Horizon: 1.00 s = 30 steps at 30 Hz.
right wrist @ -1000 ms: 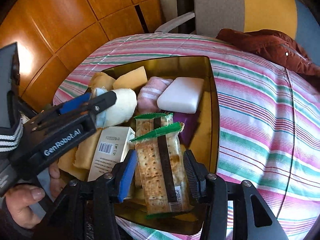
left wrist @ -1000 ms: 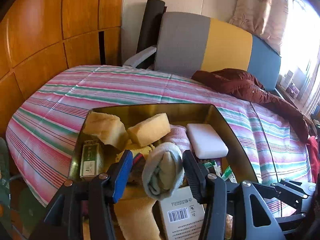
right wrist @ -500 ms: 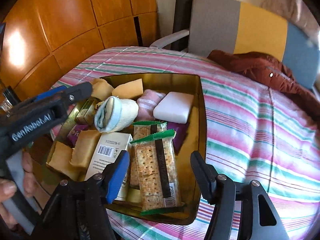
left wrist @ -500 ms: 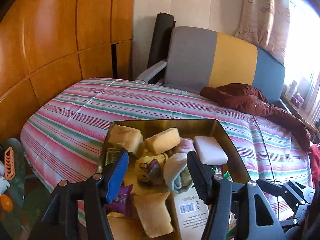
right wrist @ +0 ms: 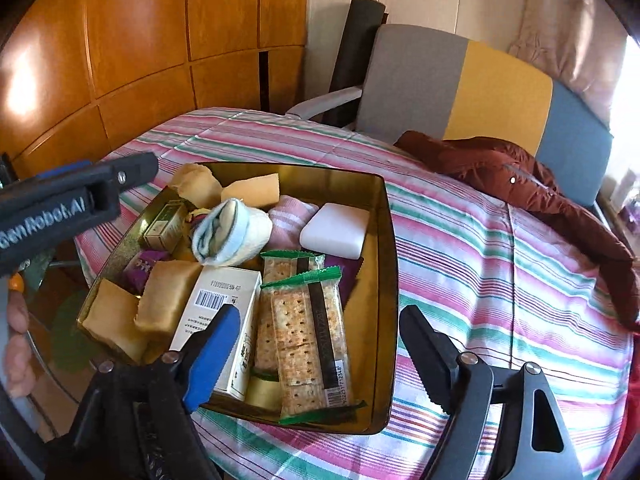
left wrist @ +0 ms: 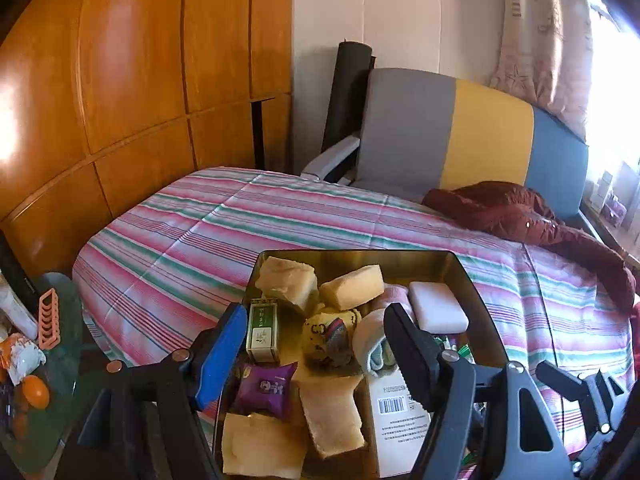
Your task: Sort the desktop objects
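while both grippers hang above it with nothing between their fingers, a gold metal tray [right wrist: 386,280] full of small goods sits on a bed covered in a pink, green and white striped cloth [right wrist: 500,280]. the left gripper [left wrist: 316,340] is spread wide and its jaws are opening; its blue finger and black finger frame the middle of the tray without touching anything. the right gripper [right wrist: 316,344] is also wide, jaws opening, poised over the tray's near edge above the cracker packs [right wrist: 304,320] — the pads press on nothing.

inside the tray, everything is packed close. two clear packs of square crackers with green ends lie side by side along the tray's right-hand half, reaching its near rim. just left of them lies a white carton with a barcode [right wrist: 218,308]. a rolled white and pale blue sock [right wrist: 232,236] rests near the tray's middle, touching a pink striped cloth roll [right wrist: 288,220]. a white rectangular block [right wrist: 334,230] lies toward the tray's far right corner. yellow sponge pieces [right wrist: 164,300] sit at the tray's near left corner, with more at the far left corner. a small green and gold box [left wrist: 262,330] lies against the tray's left wall, and a purple snack packet [left wrist: 266,386] lies just nearer than it.

beyond the tray, on the far side of the bed, a dark red jacket [right wrist: 540,188] lies crumpled — well apart from the tray.
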Available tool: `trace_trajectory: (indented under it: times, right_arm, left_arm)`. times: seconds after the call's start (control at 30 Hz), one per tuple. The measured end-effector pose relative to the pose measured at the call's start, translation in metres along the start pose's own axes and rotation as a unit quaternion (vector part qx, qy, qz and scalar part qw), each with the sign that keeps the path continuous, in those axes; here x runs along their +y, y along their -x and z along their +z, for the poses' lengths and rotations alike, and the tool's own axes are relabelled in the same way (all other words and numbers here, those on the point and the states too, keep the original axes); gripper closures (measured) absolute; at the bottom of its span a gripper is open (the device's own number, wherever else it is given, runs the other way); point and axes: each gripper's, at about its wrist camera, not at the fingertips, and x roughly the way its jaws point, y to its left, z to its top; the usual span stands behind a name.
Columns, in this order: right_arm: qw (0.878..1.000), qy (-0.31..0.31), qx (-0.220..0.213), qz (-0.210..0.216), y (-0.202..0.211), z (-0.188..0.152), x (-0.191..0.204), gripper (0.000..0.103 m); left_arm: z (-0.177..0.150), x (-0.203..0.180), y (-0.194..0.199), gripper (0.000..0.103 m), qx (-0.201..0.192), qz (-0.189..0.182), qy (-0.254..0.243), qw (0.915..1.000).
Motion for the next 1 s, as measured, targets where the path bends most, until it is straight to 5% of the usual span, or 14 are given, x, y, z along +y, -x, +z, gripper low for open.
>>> trace_trajectory:
  times: [0.47,1.0]
  right_arm:
    - [1.000,0.008,-0.011,-0.015,0.003,-0.005,0.008,0.017]
    - [0.999,0.012,-0.018,-0.023,0.008,-0.005,0.011,0.013]
  left_arm:
    - [-0.003,0.002,0.018,0.029,-0.015,0.042,0.006,0.9990]
    - [-0.012,0.011,0.014,0.030,0.002,0.018,0.028,0.9995]
